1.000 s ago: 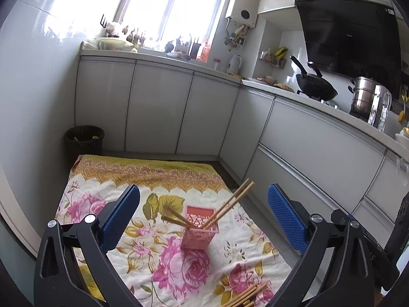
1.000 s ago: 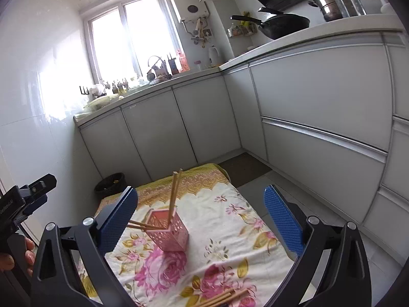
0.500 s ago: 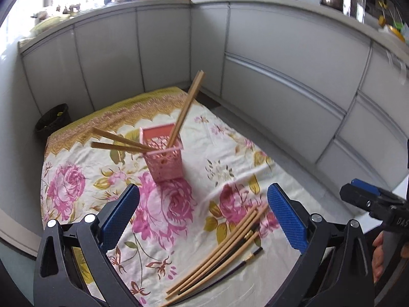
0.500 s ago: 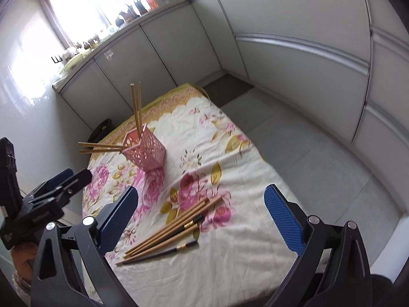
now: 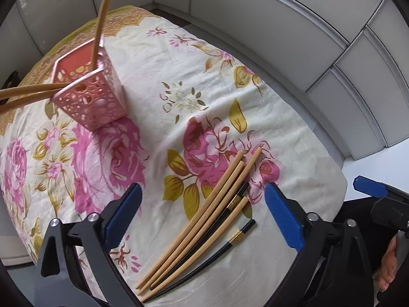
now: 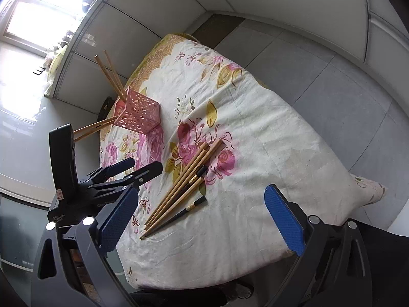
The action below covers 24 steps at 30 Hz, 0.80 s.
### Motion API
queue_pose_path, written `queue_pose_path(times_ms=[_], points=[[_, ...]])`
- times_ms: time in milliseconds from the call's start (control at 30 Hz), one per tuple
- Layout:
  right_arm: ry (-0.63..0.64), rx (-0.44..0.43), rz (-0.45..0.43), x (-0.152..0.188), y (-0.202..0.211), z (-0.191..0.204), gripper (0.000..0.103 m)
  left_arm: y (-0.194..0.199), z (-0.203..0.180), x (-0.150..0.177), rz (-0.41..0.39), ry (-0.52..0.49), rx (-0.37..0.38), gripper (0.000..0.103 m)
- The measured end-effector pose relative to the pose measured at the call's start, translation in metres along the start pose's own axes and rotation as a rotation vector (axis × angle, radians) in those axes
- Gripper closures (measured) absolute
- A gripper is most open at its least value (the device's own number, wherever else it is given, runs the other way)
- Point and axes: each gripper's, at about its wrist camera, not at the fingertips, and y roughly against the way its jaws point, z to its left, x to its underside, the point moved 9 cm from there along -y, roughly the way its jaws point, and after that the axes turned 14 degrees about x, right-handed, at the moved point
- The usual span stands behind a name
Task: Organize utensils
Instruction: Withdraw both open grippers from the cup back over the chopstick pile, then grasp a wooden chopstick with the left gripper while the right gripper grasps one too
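A cloth [image 5: 268, 117] lay spread over a low surface, with cabinet fronts [image 6: 281, 2] running behind it and along its right side. Toward the cloth's far left stood a basket [image 5: 97, 102], and chopsticks [image 6: 110, 74] leaned out of it, two upward and two sideways to the left. Near the cloth's front edge, well apart from the basket, a bundle of chopsticks [image 5: 204, 225] lay flat and close together, slanting from near left to far right. The left gripper [image 5: 202, 217] hung over this bundle, a finger on each side and neither touching it. The right gripper [image 6: 202, 217] hovered to its right, above the cloth's front edge.
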Motion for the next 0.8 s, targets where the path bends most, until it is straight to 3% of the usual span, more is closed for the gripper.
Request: queue_pose_path(times_ms=[100, 133, 567, 633, 733, 800], points=[[-0.023, 0.006, 0.024, -0.002, -0.006, -0.007, 0.007, -0.015, -0.007, -0.006, 0.045, -0.011, 0.009, 0.048], [-0.031, 0.004, 0.032, -0.002, -0.007, -0.009, 0.007, -0.020, -0.008, -0.008, 0.054, -0.018, 0.005, 0.049], [-0.087, 0.014, 0.062, -0.012, -0.016, -0.030, 0.007, -0.064, -0.012, -0.025, 0.108, 0.011, 0.013, 0.049], [-0.090, 0.015, 0.065, -0.014, -0.018, -0.031, 0.007, -0.071, -0.010, -0.026, 0.113, 0.010, -0.001, 0.049], [-0.093, 0.015, 0.071, -0.015, -0.020, -0.031, 0.007, -0.072, 0.009, -0.027, 0.107, 0.017, -0.102, 0.046], [-0.100, 0.008, 0.080, -0.016, -0.022, -0.029, 0.007, -0.067, 0.025, -0.027, 0.095, 0.062, -0.119, 0.048]])
